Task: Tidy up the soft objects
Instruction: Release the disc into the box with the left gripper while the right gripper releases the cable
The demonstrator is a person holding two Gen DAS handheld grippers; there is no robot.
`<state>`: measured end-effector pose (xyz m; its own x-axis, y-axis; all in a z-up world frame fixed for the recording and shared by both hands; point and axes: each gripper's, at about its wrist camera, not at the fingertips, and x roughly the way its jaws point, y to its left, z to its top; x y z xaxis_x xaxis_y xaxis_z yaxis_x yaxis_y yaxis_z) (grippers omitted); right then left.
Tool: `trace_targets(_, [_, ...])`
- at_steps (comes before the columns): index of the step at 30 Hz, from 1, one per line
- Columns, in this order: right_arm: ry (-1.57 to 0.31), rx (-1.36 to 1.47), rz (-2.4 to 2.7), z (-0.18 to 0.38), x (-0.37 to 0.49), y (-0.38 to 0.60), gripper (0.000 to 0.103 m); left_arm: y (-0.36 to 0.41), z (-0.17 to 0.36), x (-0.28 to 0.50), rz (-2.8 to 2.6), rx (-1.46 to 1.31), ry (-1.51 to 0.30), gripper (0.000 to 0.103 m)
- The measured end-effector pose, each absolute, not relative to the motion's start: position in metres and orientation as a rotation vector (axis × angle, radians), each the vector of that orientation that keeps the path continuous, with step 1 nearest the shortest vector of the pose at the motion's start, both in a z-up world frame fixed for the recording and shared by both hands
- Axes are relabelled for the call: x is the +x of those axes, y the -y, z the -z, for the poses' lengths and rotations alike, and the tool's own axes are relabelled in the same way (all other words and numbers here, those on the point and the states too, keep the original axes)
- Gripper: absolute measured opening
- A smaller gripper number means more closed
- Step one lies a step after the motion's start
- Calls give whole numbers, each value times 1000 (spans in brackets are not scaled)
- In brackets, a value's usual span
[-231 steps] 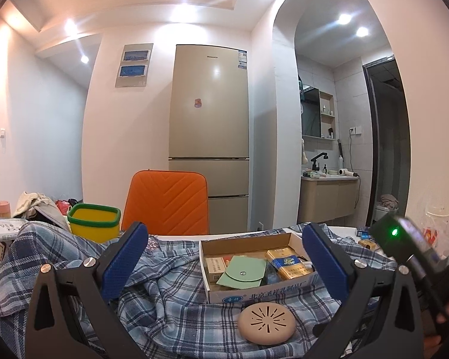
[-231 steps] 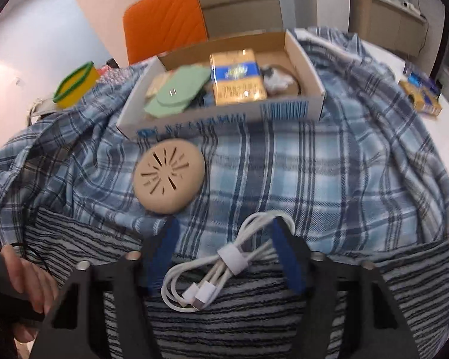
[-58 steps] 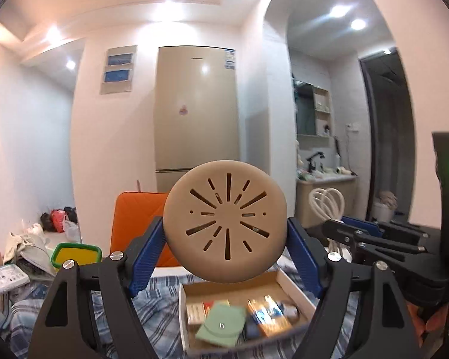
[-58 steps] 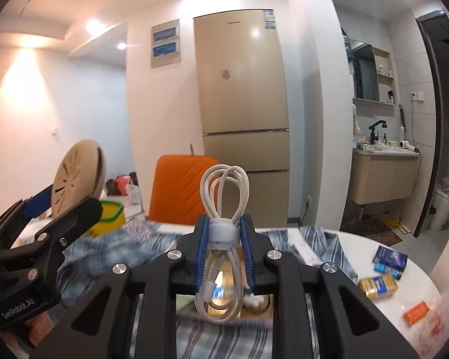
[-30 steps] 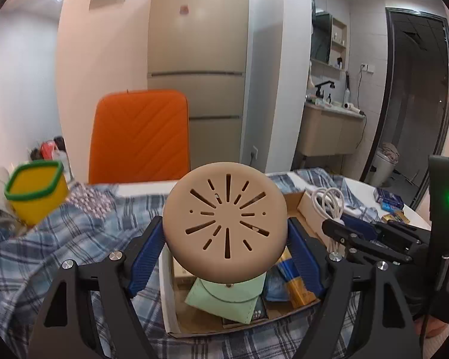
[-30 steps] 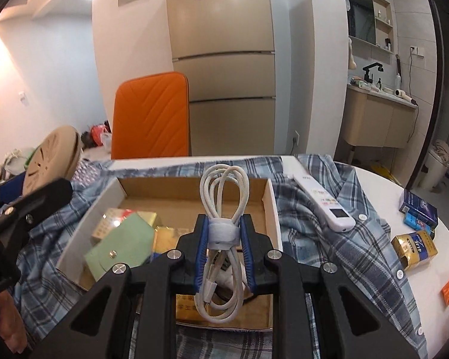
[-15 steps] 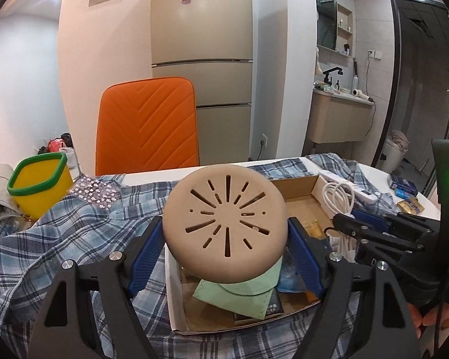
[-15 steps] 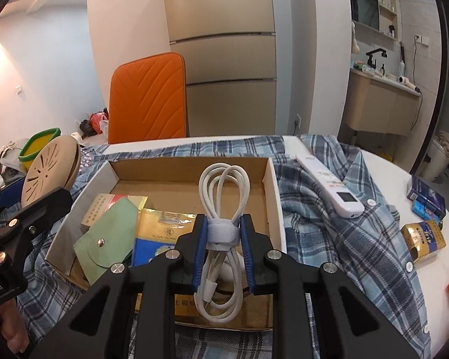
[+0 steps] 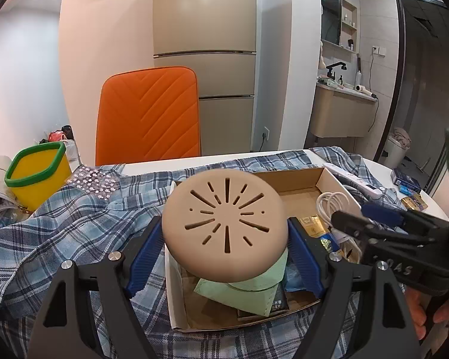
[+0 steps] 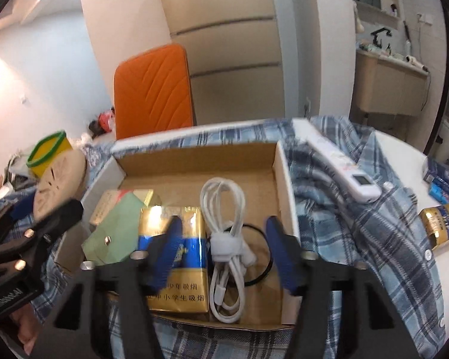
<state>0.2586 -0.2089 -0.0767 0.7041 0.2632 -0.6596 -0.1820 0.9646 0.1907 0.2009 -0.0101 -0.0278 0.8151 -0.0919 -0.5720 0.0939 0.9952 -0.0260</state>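
A round beige vented disc (image 9: pixel 224 227) is clamped between the blue pads of my left gripper (image 9: pixel 224 255), above the near left part of an open cardboard box (image 9: pixel 176 299). In the right wrist view the coiled white cable (image 10: pixel 221 197) lies inside the box (image 10: pixel 284 179) beside a gold and blue packet (image 10: pixel 179 269) and a green pouch (image 10: pixel 116 233). My right gripper (image 10: pixel 224 249) hangs over the cable with its jaws opening, the pads apart from it on both sides. The disc (image 10: pixel 60 179) shows at the left of that view.
A blue plaid shirt (image 9: pixel 74 224) covers the table under the box. A white remote (image 10: pixel 341 173) lies on the shirt right of the box, with small gold (image 10: pixel 440 224) and blue boxes (image 10: pixel 443 182) beyond. An orange chair (image 9: pixel 148 116) and a yellow bin (image 9: pixel 36 176) stand behind.
The right gripper's jaws have spread and the white cable, clamped between them before, now lies in the box. The left gripper still holds the disc in much the same place.
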Motion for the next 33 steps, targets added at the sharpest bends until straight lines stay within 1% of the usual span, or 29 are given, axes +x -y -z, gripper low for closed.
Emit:
trace_targets(4, [-699, 125, -249, 67, 252, 213, 62, 12, 29, 202, 103, 13, -617, 80])
trace_targets(6, [-684, 122, -227, 64, 251, 216, 62, 13, 31, 203, 102, 17, -627, 83])
trace_targets(8, [-676, 125, -220, 61, 249, 218, 62, 13, 31, 203, 101, 15, -627, 91])
trace_targets(10, [-675, 132, -220, 60, 248, 220, 62, 11, 31, 202, 106, 7, -620, 95])
trace_targets(15, [-662, 137, -215, 56, 246, 222, 62, 10, 27, 199, 102, 4, -595, 98])
trace_targets(19, [-622, 135, -207, 46, 239, 225, 63, 14, 9, 179, 70, 40, -464, 98])
trace_targets(20, [-601, 130, -200, 40, 235, 227, 64, 16, 2, 172, 61, 51, -424, 98])
trace_targets(21, [-580, 127, -193, 35, 231, 228, 68, 16, -4, 167, 61, 57, -395, 98])
trace_targets(23, [-527, 137, -185, 20, 221, 234, 74, 18, -19, 157, 66, 69, -344, 98])
trace_targets(25, [-470, 144, -179, 3, 208, 240, 76, 18, -34, 142, 50, 81, -282, 98])
trace_targets(27, [-422, 146, -175, -12, 197, 244, 88, 17, -47, 126, 47, 81, -227, 98])
trace_targets(31, [-329, 155, -175, -42, 166, 253, 88, 15, -71, 93, 62, 69, -143, 98])
trace_targets(33, [-291, 159, -176, -55, 151, 256, 88, 16, -81, 77, 84, 56, -112, 101])
